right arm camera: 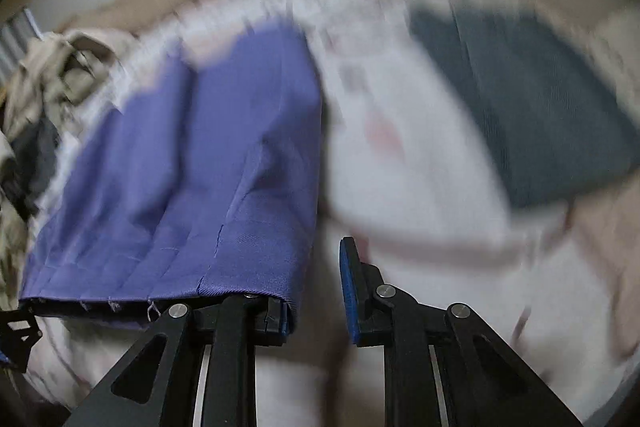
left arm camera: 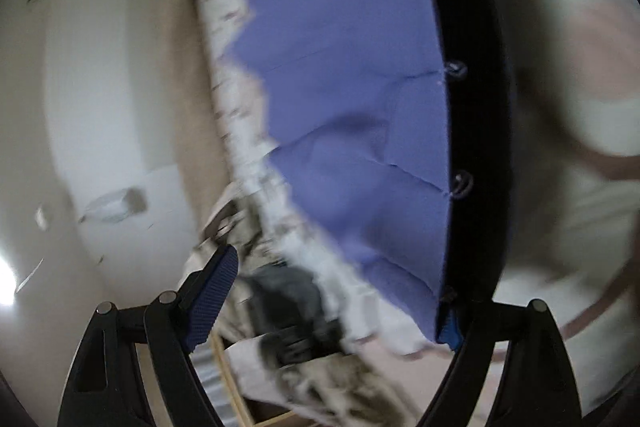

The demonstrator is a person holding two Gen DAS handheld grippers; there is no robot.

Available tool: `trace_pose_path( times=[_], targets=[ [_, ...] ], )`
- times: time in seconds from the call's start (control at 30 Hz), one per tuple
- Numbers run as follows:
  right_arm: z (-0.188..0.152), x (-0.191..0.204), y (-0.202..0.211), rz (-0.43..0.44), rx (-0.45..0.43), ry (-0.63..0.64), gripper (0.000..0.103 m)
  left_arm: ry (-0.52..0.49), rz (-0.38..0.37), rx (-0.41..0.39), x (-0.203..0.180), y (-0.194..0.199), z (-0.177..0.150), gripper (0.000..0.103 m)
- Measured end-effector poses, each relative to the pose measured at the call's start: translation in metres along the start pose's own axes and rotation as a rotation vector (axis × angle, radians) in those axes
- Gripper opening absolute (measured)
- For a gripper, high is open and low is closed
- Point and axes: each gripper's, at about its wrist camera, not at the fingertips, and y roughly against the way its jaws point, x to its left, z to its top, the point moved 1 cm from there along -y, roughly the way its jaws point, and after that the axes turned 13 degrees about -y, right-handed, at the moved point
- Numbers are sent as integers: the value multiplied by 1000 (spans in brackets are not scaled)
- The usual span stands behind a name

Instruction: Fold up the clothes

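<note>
Both claws gape: left gripper (left arm camera: 336, 297) and right gripper (right arm camera: 316, 297) only brush the purple pleated skirt (right arm camera: 180, 167), lower left; pinch its waistband corners evenly.

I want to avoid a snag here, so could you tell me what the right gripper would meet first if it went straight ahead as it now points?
Probably the pale bed cover directly ahead of the right gripper; blur hides the depth. The purple garment drapes over one finger.

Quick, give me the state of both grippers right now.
Left gripper: open, the purple garment draped over its right finger, not clamped.
Right gripper: open, the purple garment's hem lying over its left finger, nothing pinched.
</note>
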Motion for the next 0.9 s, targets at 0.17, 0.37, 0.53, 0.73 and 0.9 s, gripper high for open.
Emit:
trace_pose_path(
  times=[0.17, 0.37, 0.53, 0.73, 0.9],
  targets=[
    [-44, -17, 12, -39, -24, 52, 21, -15, -33, -14, -29, 23, 14, 85],
    [-82, -33, 41, -49, -14, 123, 31, 56, -85, -35, -41, 41, 20, 85],
    [-95, -33, 45, -127, -126, 240, 63, 115, -121, -53, -53, 52, 25, 84],
    [-91, -37, 51, -97, -52, 329, 83, 170, -160, -83, -63, 66, 29, 84],
    [-106, -36, 84, -33, 18, 474, 83, 221, -322, -181, -49, 90, 19, 88]
  ],
)
